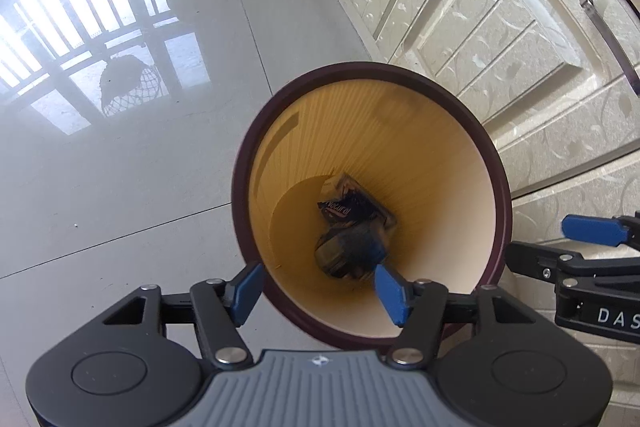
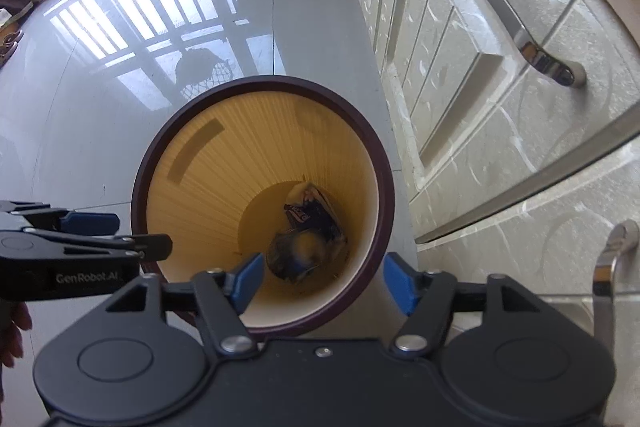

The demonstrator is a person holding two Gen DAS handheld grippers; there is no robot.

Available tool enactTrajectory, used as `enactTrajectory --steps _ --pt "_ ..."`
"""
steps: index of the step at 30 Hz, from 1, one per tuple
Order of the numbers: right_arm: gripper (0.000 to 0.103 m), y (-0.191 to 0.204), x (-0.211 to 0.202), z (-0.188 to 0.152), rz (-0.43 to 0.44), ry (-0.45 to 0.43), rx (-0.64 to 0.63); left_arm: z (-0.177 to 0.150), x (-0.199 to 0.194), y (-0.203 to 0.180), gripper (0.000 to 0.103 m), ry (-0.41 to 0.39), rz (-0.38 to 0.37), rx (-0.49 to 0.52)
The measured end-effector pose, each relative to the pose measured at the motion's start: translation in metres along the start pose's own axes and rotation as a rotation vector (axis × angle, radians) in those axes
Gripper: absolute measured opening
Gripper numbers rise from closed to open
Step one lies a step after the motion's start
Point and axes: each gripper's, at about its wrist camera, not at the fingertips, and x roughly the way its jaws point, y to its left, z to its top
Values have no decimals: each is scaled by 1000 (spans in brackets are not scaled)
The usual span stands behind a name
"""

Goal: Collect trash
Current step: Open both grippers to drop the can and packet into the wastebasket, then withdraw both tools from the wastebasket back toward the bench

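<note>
Bright daylight, window glare on floor point(image 1: 120, 167), fisheye-bent edges, trash point(image 1: 348, 227) blurry

both grippers point steeply downward, side by side. the left gripper point(image 1: 320, 291) has its blue fingers point(image 1: 390, 293) spread apart with nothing pressed between them. the right gripper point(image 2: 324, 281) likewise stands wide, its blue pads point(image 2: 248, 279) clear of any object. a bit of the person's hand point(image 2: 12, 331) shows at the left edge of the right wrist view.
</note>
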Motion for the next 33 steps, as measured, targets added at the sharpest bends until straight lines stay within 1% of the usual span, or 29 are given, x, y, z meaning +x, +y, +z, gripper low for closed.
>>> enactTrajectory --steps 3,8,10,17,19,27,33 --pt "76 1 -5 -3 -5 -2 -4 -3 -4 1 67 4 3 2" --pt "87 1 -13 -7 -5 -11 5 -10 -14 4 80 -1 17 -12" --pt "98 2 -16 -10 -11 -15 4 -13 -19 8 84 -4 28 -20" --pt "103 0 -26 -18 -35 -28 35 -23 -37 16 101 -14 50 -25" --pt "103 -1 -29 -22 -47 -27 41 -26 -42 17 103 -20 53 -27" --pt "103 -1 -46 -35 -61 -32 64 -35 -67 21 103 -37 87 -15" --pt "103 -2 -61 -44 -70 -54 71 -42 -85 21 103 -60 100 -12"
